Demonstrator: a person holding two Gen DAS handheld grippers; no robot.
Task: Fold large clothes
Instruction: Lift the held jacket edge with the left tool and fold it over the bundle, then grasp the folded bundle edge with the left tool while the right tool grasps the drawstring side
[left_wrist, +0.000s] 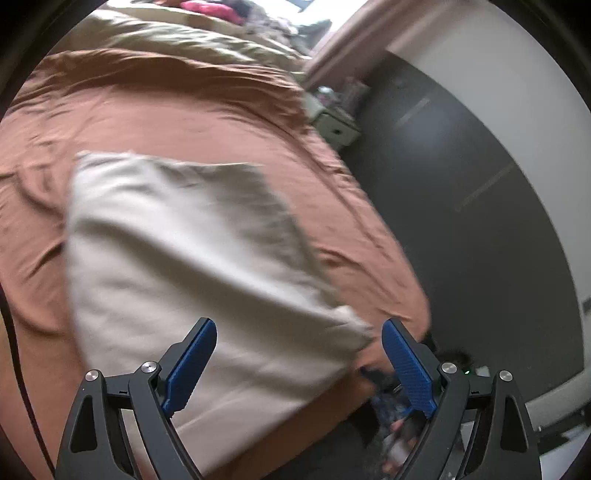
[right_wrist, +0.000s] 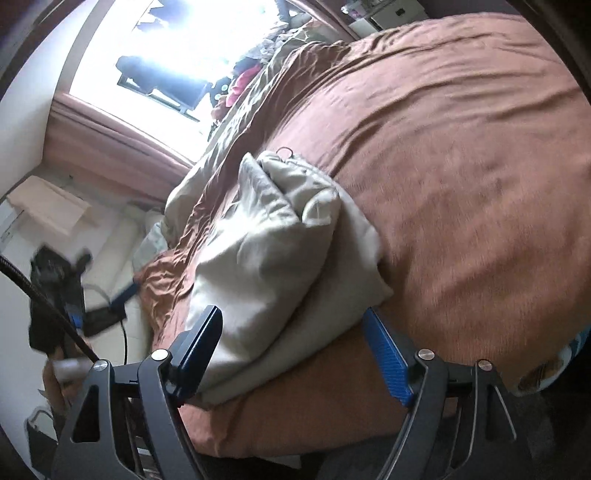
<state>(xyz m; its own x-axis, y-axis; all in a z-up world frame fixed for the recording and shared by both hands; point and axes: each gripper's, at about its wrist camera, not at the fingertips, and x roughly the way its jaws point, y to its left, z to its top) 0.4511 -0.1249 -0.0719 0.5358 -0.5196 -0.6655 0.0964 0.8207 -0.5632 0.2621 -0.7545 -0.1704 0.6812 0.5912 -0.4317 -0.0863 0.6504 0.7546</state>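
A pale beige garment (left_wrist: 184, 266) lies folded into a rough rectangle on the rust-brown bed cover (left_wrist: 177, 110), near the bed's front edge. My left gripper (left_wrist: 299, 328) hovers open and empty above the garment's near edge. In the right wrist view the same garment (right_wrist: 273, 251) shows as a thick folded bundle with a small metal ring at its far end. My right gripper (right_wrist: 291, 317) is open and empty, its fingers on either side of the bundle's near end, not touching it. The other gripper (right_wrist: 74, 310) shows blurred at the left.
An olive duvet (left_wrist: 173, 40) and a pink item (left_wrist: 210, 7) lie at the head of the bed. A small nightstand (left_wrist: 336, 125) stands beside the bed by a dark floor (left_wrist: 461, 206). A bright window (right_wrist: 166, 55) is behind the bed. A black cable (right_wrist: 48, 302) hangs at the left.
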